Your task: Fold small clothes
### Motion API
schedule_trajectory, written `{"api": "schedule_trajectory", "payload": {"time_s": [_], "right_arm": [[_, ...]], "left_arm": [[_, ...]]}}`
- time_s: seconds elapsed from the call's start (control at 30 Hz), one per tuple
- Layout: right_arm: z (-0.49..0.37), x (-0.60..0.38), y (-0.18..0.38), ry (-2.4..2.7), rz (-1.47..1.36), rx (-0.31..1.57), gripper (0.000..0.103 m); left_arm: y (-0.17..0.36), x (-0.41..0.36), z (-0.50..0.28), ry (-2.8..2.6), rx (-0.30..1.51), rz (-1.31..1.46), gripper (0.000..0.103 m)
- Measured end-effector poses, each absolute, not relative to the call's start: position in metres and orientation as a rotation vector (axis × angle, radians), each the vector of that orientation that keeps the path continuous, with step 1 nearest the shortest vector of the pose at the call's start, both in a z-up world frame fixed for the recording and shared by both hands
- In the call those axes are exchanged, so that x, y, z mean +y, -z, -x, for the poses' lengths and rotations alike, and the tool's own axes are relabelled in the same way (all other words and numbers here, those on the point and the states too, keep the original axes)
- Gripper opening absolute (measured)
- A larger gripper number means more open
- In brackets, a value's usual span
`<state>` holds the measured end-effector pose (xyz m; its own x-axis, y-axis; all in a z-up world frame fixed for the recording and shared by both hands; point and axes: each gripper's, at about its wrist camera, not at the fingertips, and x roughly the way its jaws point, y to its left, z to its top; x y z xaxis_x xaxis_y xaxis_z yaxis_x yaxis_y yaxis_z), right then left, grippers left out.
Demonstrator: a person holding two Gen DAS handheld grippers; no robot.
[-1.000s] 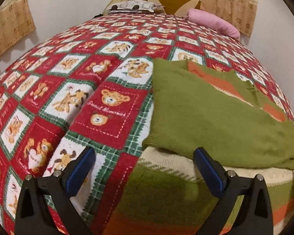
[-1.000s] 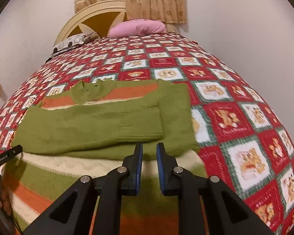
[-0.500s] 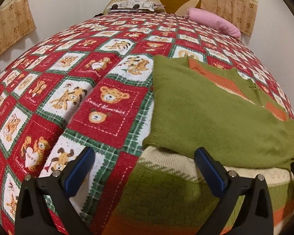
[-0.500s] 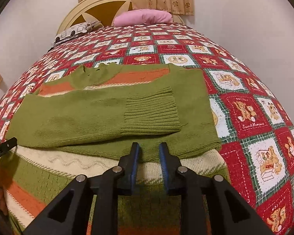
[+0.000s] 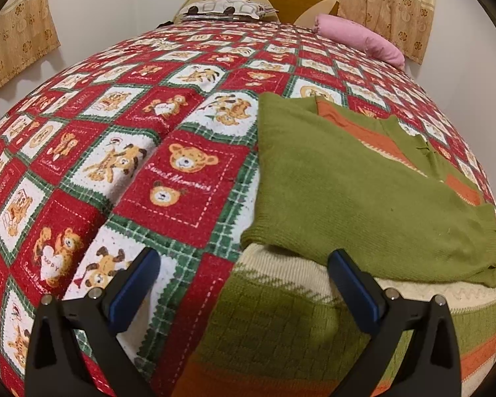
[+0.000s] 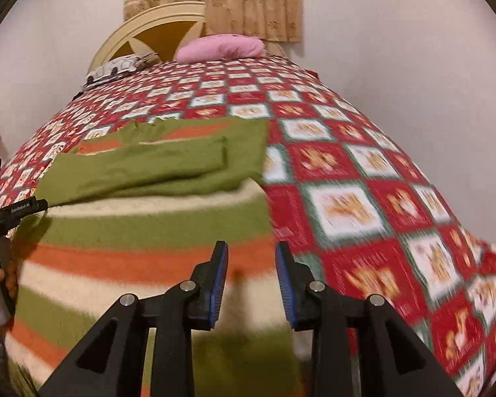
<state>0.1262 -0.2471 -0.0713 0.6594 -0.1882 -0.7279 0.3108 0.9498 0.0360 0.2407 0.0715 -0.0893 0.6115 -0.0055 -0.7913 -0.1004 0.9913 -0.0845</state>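
Note:
A small knitted sweater [image 5: 363, 192] in green with orange and cream stripes lies flat on the bed, both green sleeves folded across its chest. In the right wrist view the sweater [image 6: 142, 231] fills the lower left, its striped hem nearest me. My left gripper [image 5: 241, 274] hovers open over the sweater's left edge, nothing between its pads. My right gripper [image 6: 252, 271] is above the striped lower part near the right edge; its jaws are opening and hold nothing. The left tool [image 6: 3, 211] shows at that view's left edge, held by a hand.
A red, white and green bear-print quilt [image 5: 122, 165] covers the whole bed. A pink pillow [image 6: 221, 48] and a patterned pillow [image 5: 225, 8] lie by the cream headboard [image 6: 148, 29]. Walls and curtains close in behind and to the right.
My right gripper has pulled back toward the sweater's hem, rising slightly, and its jaws have parted from nearly shut. The left gripper has stayed put and open.

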Motion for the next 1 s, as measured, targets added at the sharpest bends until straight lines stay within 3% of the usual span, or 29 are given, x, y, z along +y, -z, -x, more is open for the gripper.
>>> {"api": "schedule_trajectory", "payload": {"time_s": [0.67,0.7,0.8,1.0], "right_arm": [[-0.002,-0.264,0.089,0.243,-0.284,0.845,0.031],[0.003,-0.263,0.088,0.233,-0.287,0.843,0.033],[0.015,-0.259,0.087,0.21,-0.288,0.839,0.059],[0.03,-0.249,0.079,0.176,-0.262,0.837,0.06]], "left_arm": [[0.078,0.088,-0.139,0.111,0.88,0.136,0.103],[0.077,0.088,-0.13,0.13,0.875,0.131,0.103],[0.078,0.088,-0.107,0.156,0.878,0.082,0.103],[0.076,0.103,-0.062,0.222,0.888,0.076,0.103]]}}
